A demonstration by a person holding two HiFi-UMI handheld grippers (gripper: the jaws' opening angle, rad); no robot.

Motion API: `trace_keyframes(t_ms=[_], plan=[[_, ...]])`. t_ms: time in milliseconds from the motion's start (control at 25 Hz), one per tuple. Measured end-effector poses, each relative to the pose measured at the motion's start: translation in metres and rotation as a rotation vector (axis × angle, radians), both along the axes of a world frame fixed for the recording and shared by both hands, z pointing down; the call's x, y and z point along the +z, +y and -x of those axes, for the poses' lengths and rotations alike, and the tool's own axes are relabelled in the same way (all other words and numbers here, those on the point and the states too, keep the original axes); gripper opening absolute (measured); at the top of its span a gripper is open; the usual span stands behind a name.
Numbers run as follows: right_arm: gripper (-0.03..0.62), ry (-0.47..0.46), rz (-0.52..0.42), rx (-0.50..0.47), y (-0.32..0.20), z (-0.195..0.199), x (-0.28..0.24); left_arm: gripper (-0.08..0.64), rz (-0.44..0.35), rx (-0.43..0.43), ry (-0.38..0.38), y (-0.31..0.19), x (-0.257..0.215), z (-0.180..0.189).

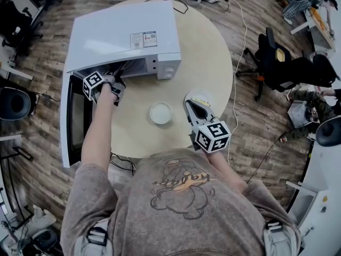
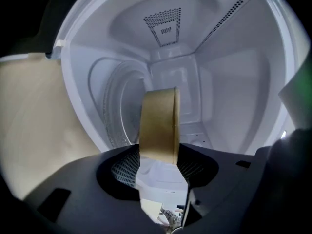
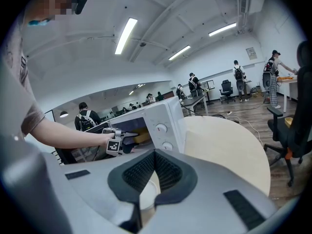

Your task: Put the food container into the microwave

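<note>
Two grippers are over the round table. The left gripper reaches into the open white microwave. Its jaws grasp the brown food container, which sits inside the cavity beside the turntable; whether they touch is unclear. The right gripper hovers near the table's front edge, jaws pressed together and empty, near a white round dish.

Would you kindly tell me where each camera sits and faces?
Head view: on the head, looking down at table, microwave; left gripper, right gripper show.
Left gripper view: on left gripper, looking into microwave; jaws grip food container.
Right gripper view: on right gripper, looking across table; shut jaws, left arm show.
Shared: all show microwave.
</note>
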State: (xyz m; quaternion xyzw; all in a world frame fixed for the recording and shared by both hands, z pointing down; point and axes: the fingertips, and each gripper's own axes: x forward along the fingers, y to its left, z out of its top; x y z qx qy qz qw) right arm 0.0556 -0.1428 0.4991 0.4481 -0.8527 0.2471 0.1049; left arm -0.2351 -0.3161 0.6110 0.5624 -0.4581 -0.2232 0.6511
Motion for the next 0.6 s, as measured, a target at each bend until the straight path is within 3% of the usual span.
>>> trace_keyframes(t_ms=[240,600], plan=[[0.000,-0.002,0.002,-0.001,-0.001,-0.001,0.000,0.244,-0.008,0.002,0.083,0.001,-0.002,0.000],[0.000,-0.002,0.004,-0.010,-0.003,0.000,0.002,0.293,-0.062,0.041,0.126,0.003,-0.009,-0.010]])
